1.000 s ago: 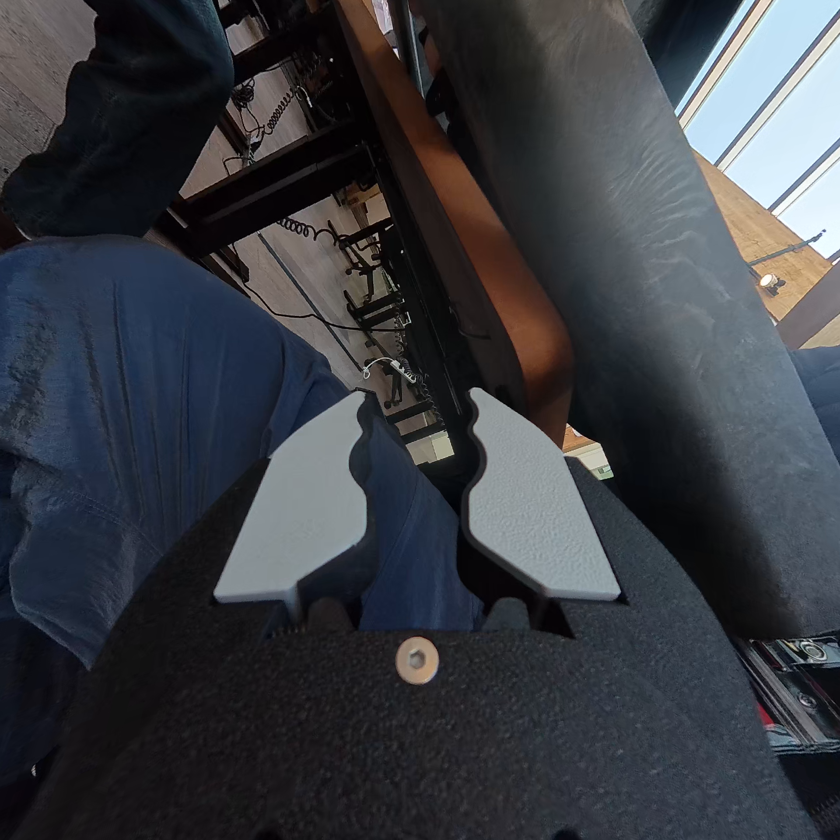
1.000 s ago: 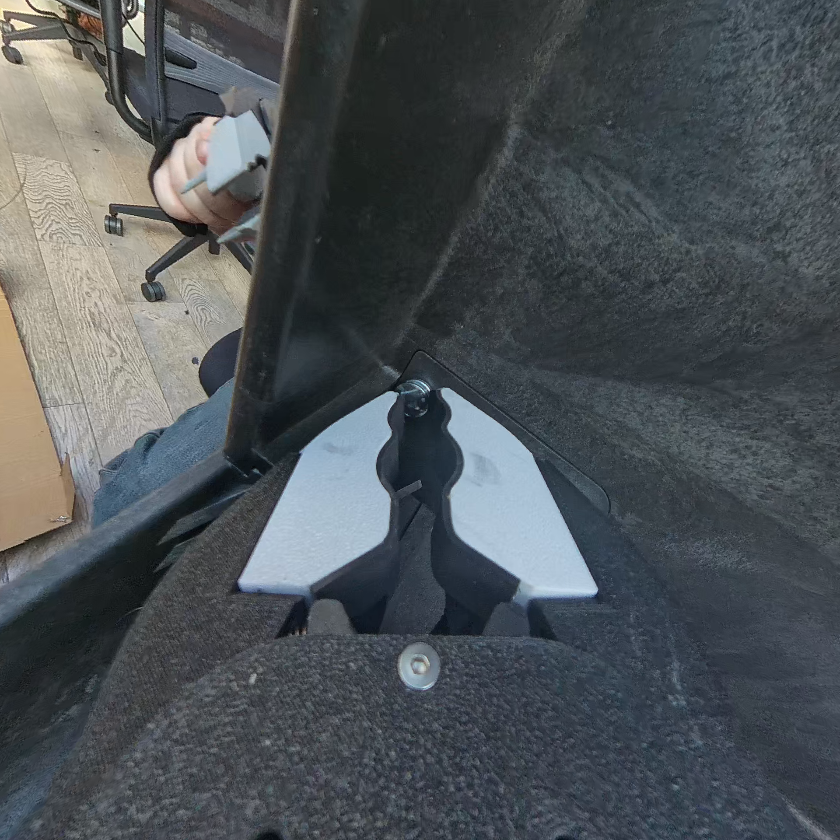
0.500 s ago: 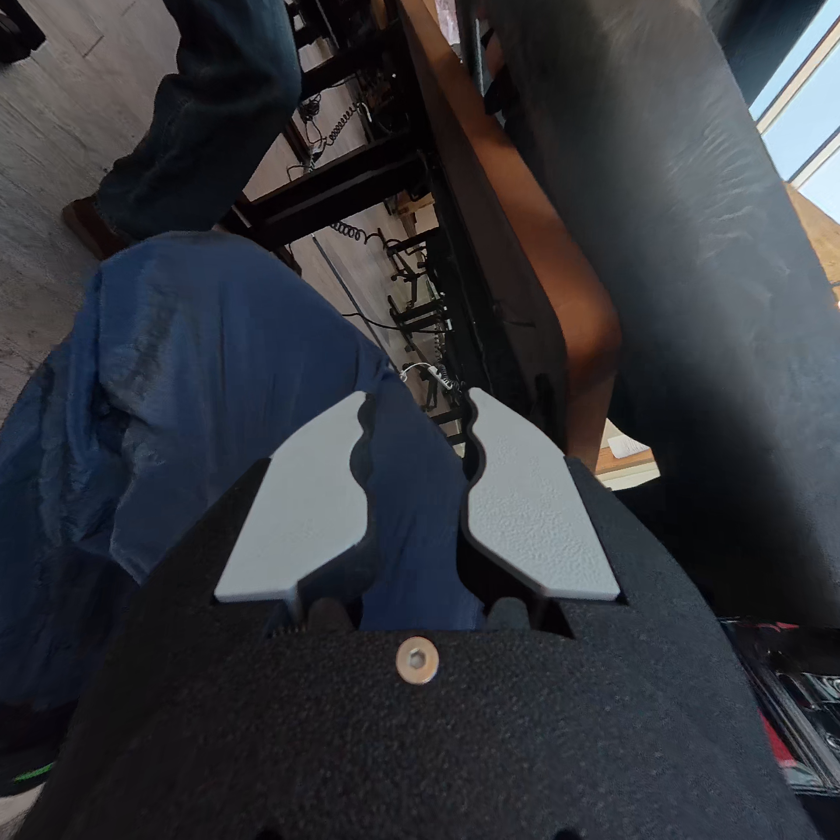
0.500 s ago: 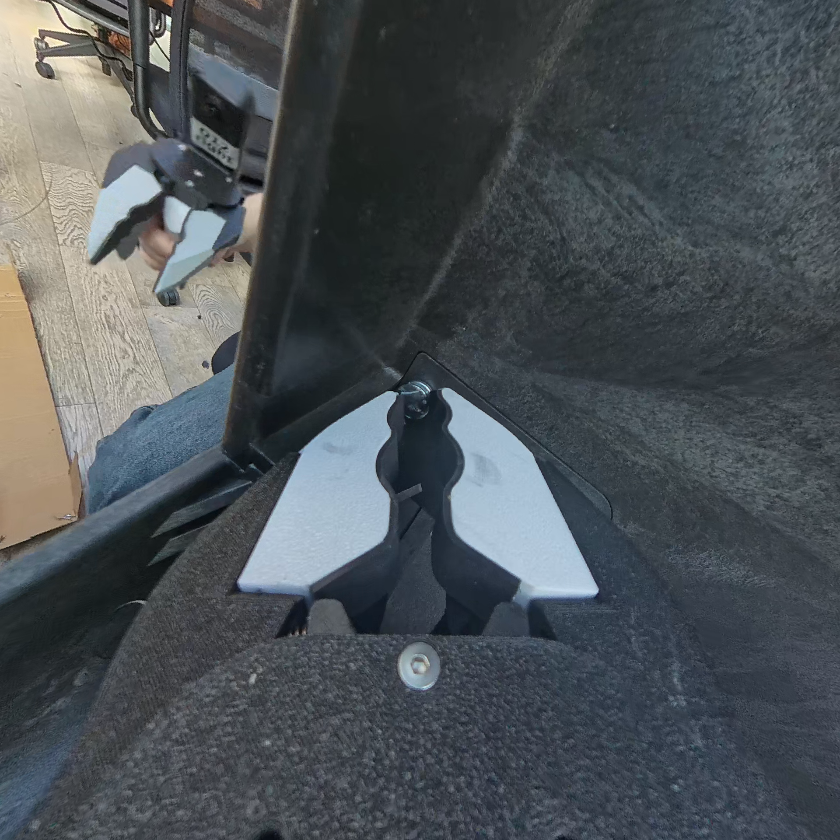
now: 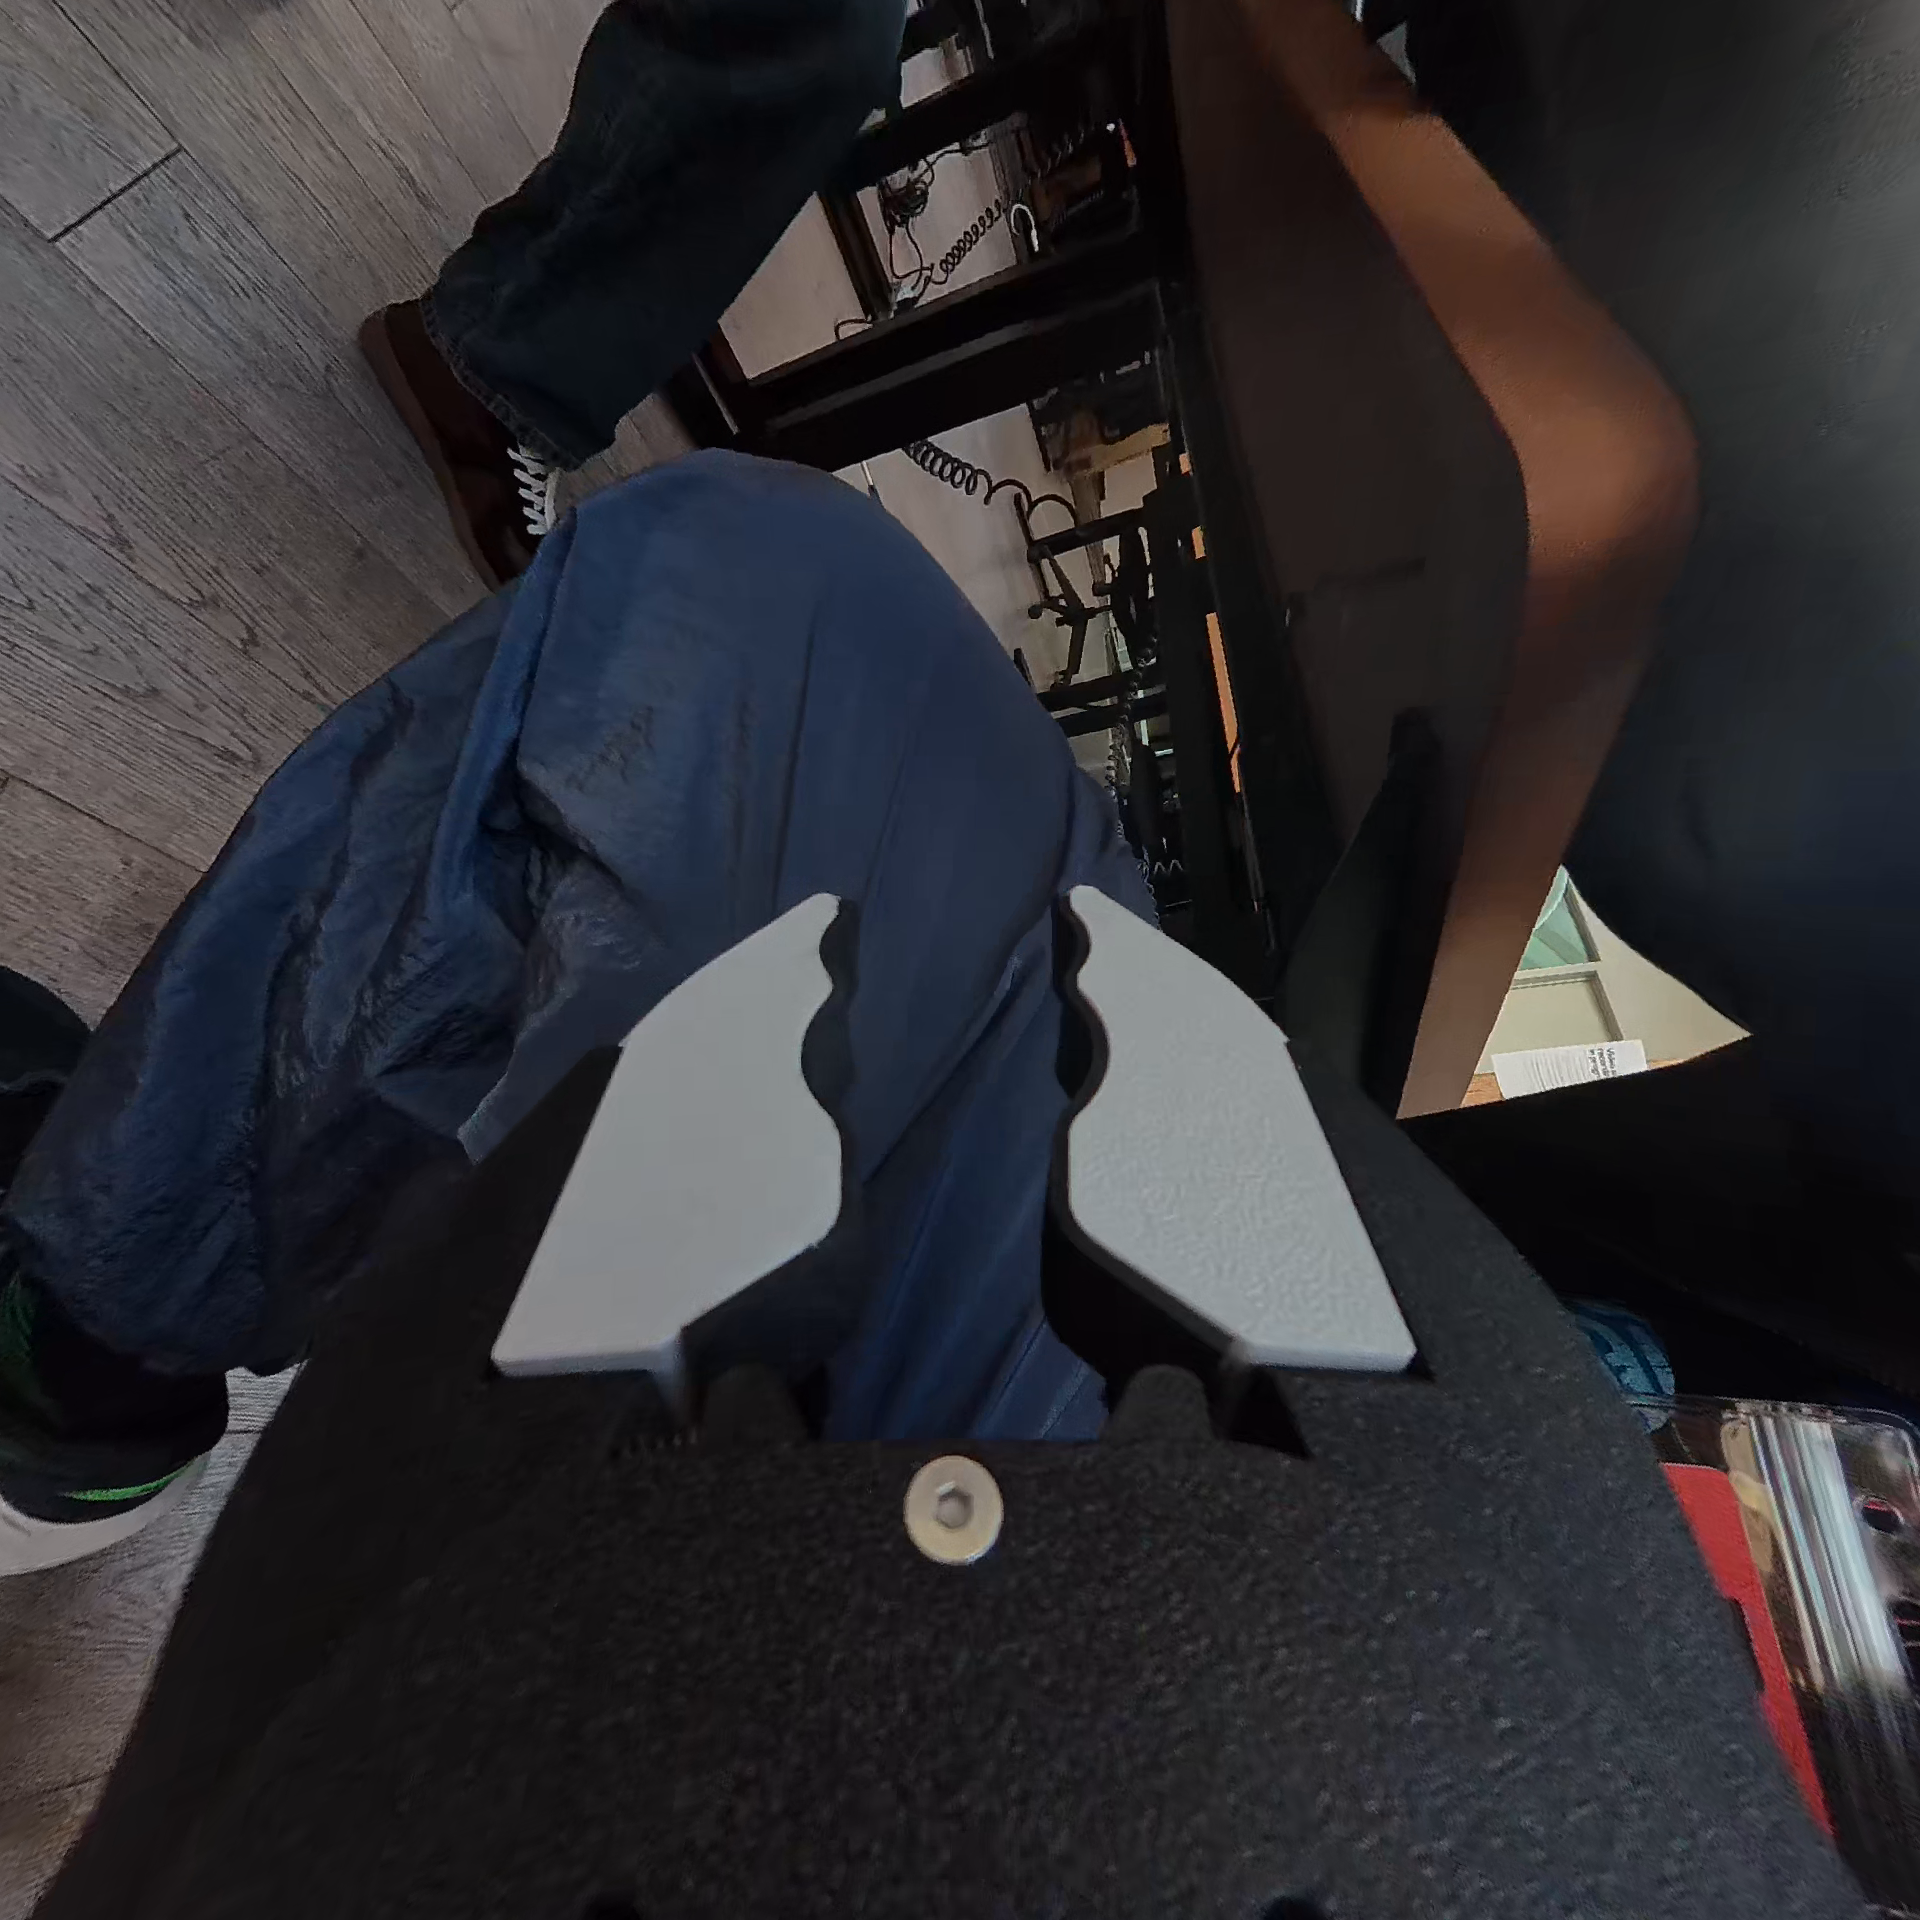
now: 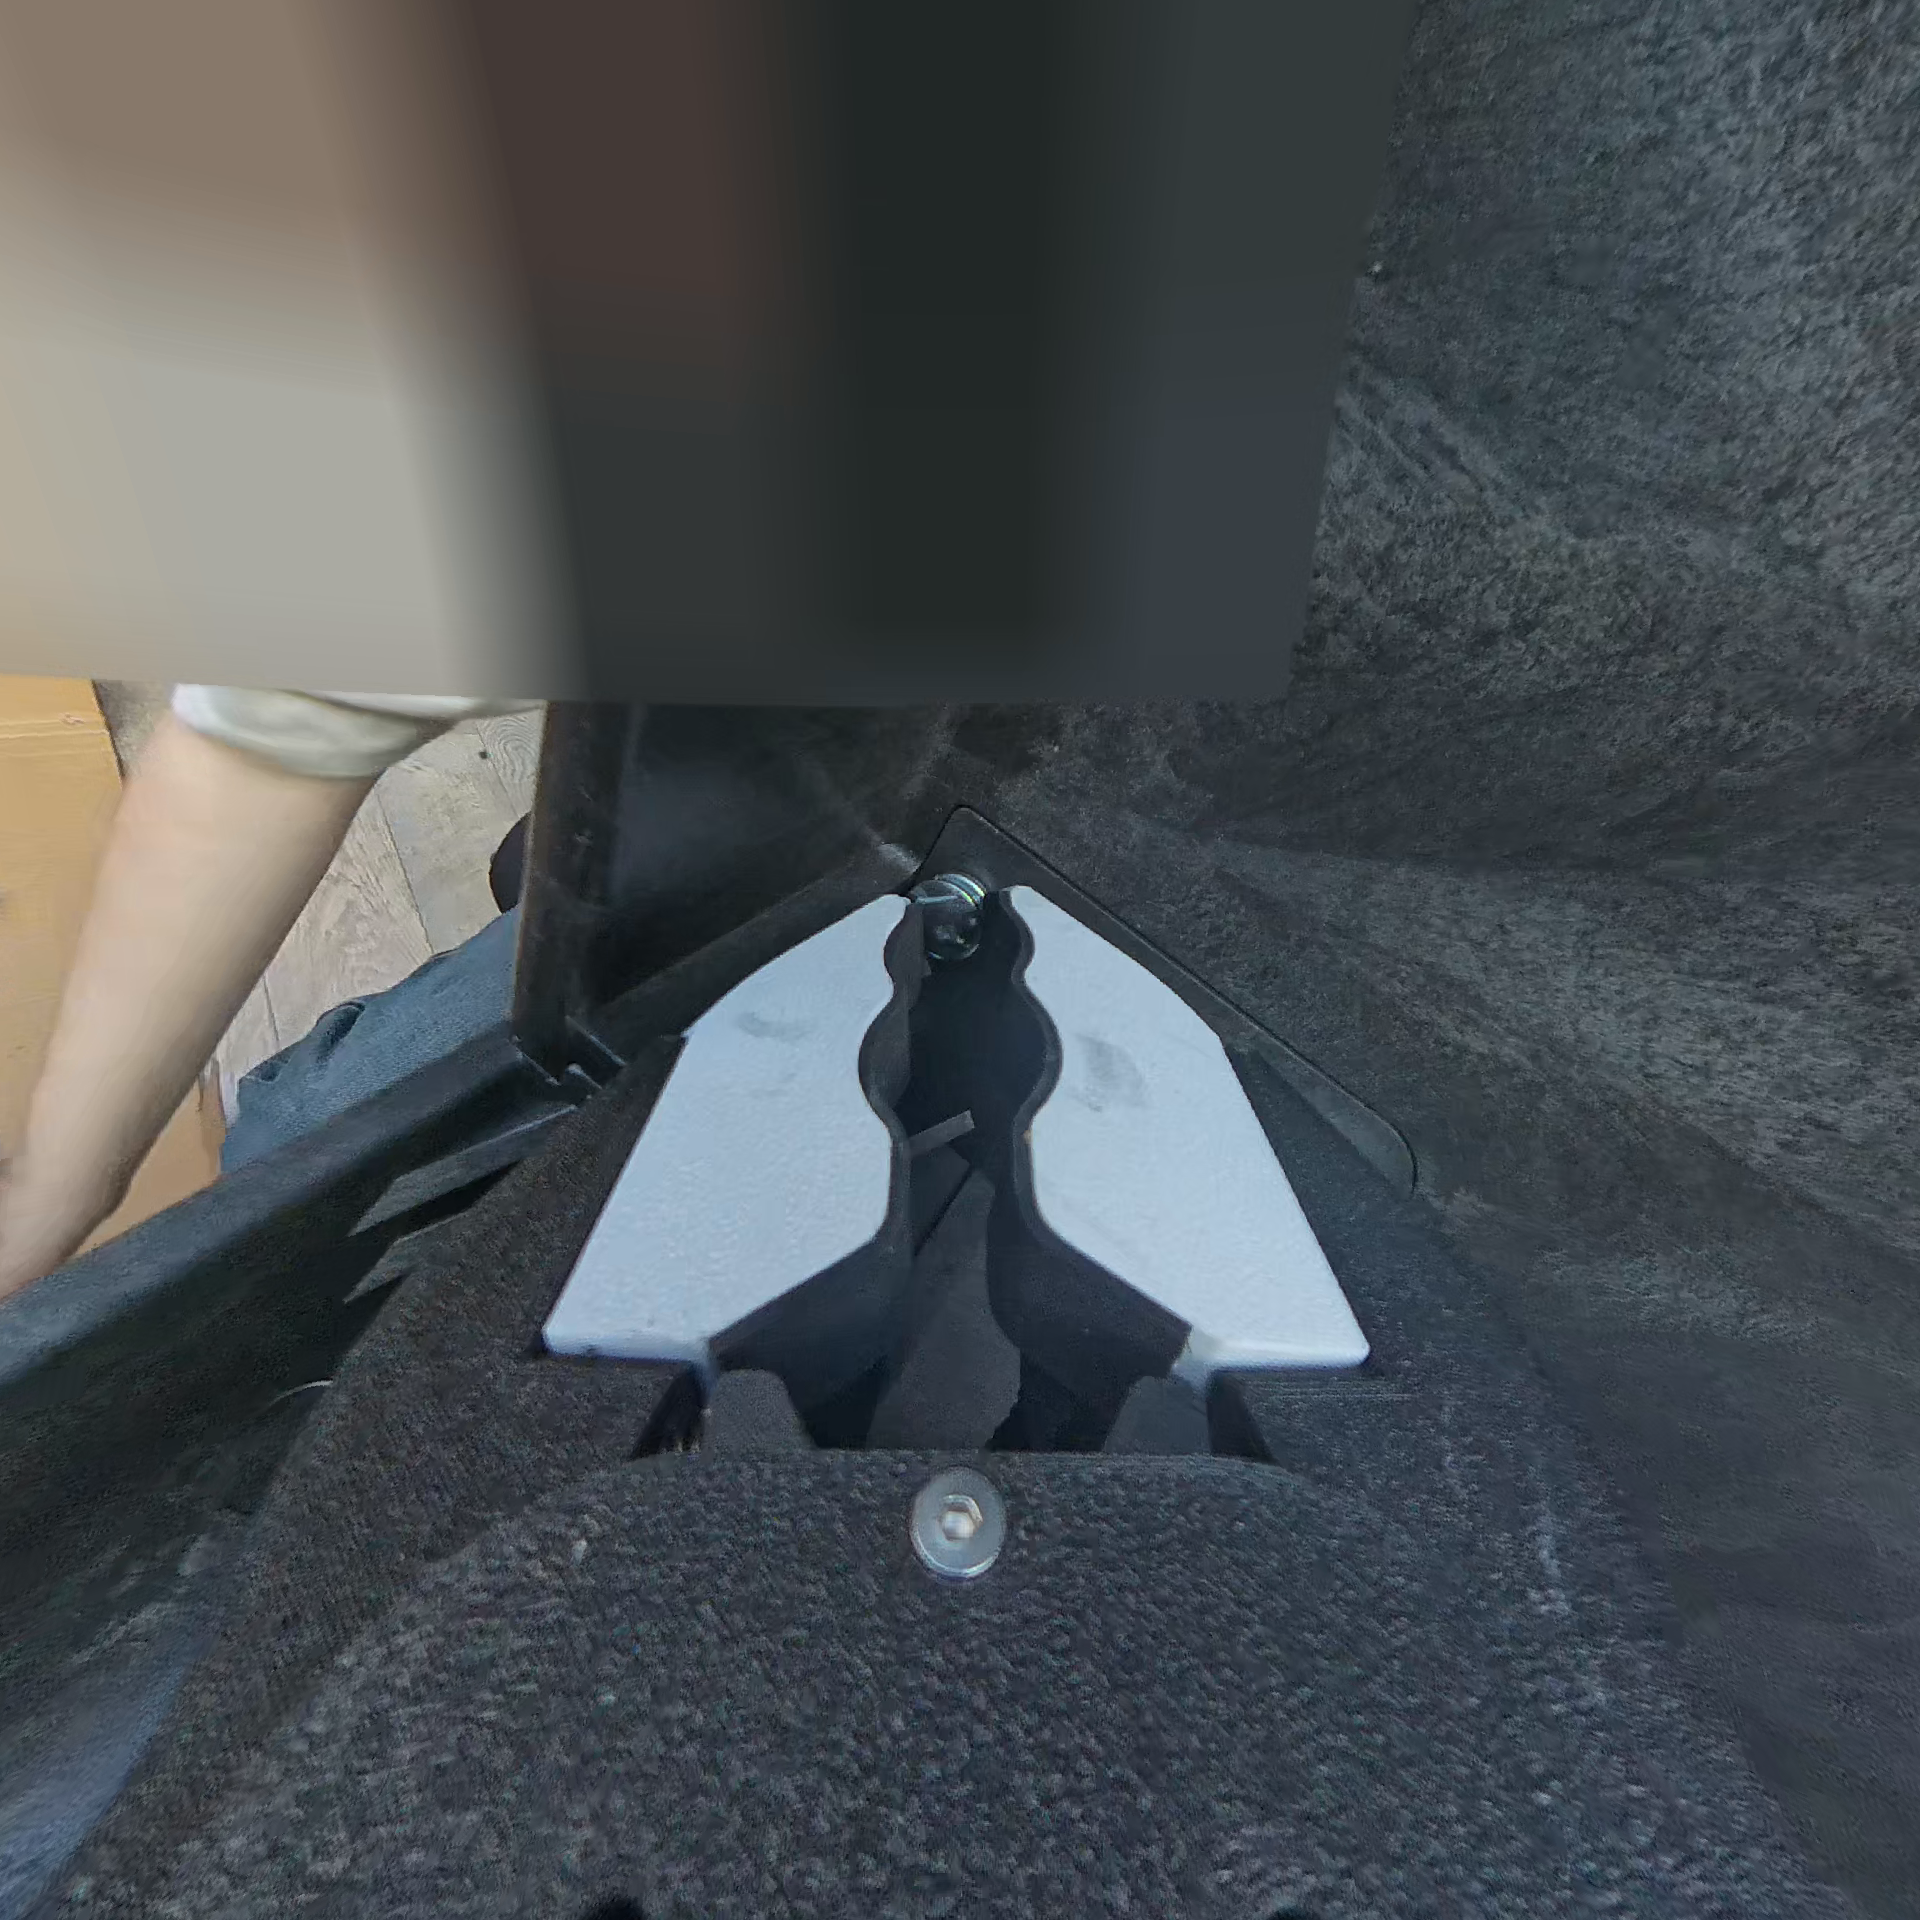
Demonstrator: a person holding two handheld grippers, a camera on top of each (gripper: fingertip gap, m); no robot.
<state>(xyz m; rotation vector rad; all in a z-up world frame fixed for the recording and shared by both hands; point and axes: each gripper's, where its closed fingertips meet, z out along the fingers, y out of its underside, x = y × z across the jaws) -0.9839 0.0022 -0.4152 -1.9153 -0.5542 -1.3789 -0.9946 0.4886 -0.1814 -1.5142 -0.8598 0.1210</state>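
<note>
bolt [image 6: 956, 920] blocks right claw [image 6: 961, 902], felt walls [image 6: 1610, 727]

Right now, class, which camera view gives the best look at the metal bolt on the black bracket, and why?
The right wrist view: the bolt sits on the black bracket, right at the right gripper fingertips, lit and sharp. The left wrist view shows no bolt, only blue trousers and floor.

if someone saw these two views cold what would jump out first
In the right wrist view, the right gripper has its grey fingertips closed around a shiny bolt head on a black bracket, set in the corner of a dark felt-lined compartment. In the left wrist view, the left gripper hangs open with nothing between its fingers, over a knee in crumpled blue trousers above a grey wood-look floor.
</note>
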